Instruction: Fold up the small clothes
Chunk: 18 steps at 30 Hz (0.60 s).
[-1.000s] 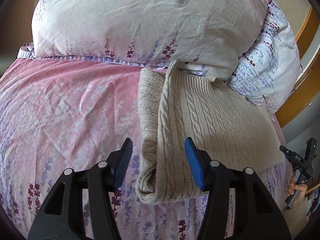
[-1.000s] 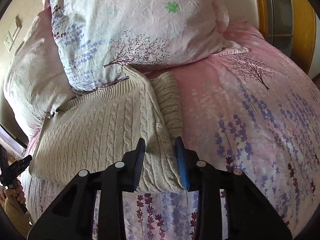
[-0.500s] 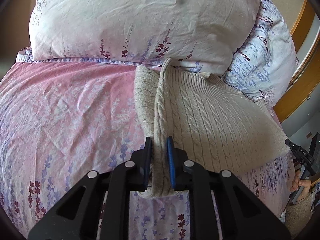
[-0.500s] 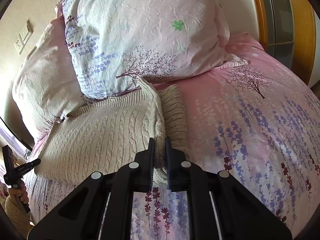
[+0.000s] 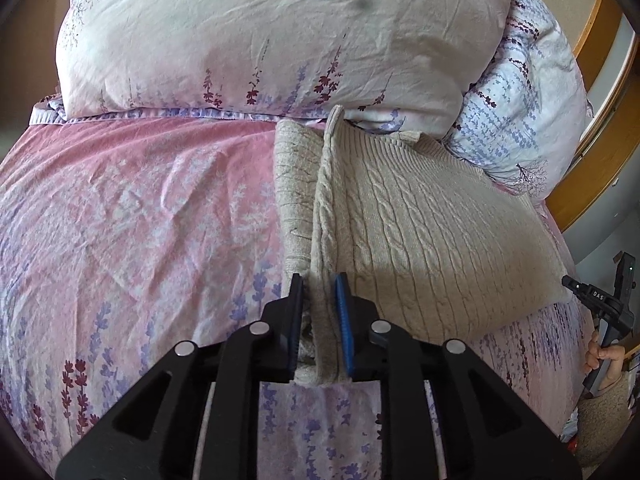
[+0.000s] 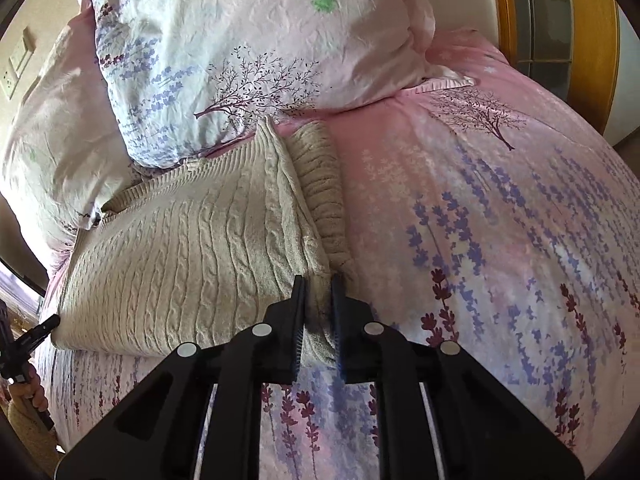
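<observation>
A beige cable-knit sweater [image 5: 420,232] [image 6: 192,248] lies flat on the pink flowered bed cover, its far end against the pillows. A ribbed sleeve [image 5: 296,184] [image 6: 320,184] lies folded along its side edge. My left gripper [image 5: 318,280] has the sweater's near left corner between its pads. They press on the knit, though the jaws are opening slightly. My right gripper [image 6: 318,280] pinches the near right corner the same way, and its jaws are also easing open. Both point down at the bed.
Two large flowered pillows [image 5: 280,40] [image 6: 260,40] stand behind the sweater. A wooden bed frame [image 6: 592,40] runs along the far side. A hand with another black gripper [image 5: 600,300] [image 6: 24,340] shows at the edge of each view. The pink cover [image 5: 140,220] spreads wide beside the sweater.
Both grippers stood open around the sweater's near corners a second ago. Both have since shut on the knit. Neither hand has shifted much.
</observation>
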Available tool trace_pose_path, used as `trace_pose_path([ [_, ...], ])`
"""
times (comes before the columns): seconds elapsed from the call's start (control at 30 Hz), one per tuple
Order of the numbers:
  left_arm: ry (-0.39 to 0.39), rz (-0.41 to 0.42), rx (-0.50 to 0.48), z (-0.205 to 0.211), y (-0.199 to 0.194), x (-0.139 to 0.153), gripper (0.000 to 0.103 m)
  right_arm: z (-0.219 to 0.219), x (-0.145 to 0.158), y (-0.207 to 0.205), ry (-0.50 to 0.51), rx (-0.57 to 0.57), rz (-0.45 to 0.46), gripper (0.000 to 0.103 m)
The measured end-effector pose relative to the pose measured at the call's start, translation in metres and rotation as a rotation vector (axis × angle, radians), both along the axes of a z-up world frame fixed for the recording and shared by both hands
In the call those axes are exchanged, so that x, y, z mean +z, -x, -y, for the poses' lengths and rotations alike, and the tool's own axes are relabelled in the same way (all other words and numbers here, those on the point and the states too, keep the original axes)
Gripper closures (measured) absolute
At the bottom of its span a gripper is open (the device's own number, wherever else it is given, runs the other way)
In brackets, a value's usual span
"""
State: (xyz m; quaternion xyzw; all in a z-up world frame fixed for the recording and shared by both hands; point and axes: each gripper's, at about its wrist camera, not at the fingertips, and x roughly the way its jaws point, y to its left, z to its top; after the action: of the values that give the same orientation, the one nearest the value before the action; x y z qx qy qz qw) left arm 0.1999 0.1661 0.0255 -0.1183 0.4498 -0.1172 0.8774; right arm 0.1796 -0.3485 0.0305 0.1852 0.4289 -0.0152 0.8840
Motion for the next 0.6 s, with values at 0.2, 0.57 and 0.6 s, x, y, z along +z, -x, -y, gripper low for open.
trace_pose_path([
  [0.2,-0.049,0.123,0.062,0.0,0.009,0.031,0.051,-0.014,0.03,0.007,0.068,0.012,0.109,0.055],
  [0.57,-0.129,0.055,-0.063,0.071,-0.011,0.011,0.039,-0.074,0.008,-0.014,0.15,0.176,0.03,0.049],
  [0.6,-0.132,0.03,-0.055,0.07,-0.013,0.004,0.039,-0.074,0.002,-0.017,0.167,0.166,-0.007,0.048],
])
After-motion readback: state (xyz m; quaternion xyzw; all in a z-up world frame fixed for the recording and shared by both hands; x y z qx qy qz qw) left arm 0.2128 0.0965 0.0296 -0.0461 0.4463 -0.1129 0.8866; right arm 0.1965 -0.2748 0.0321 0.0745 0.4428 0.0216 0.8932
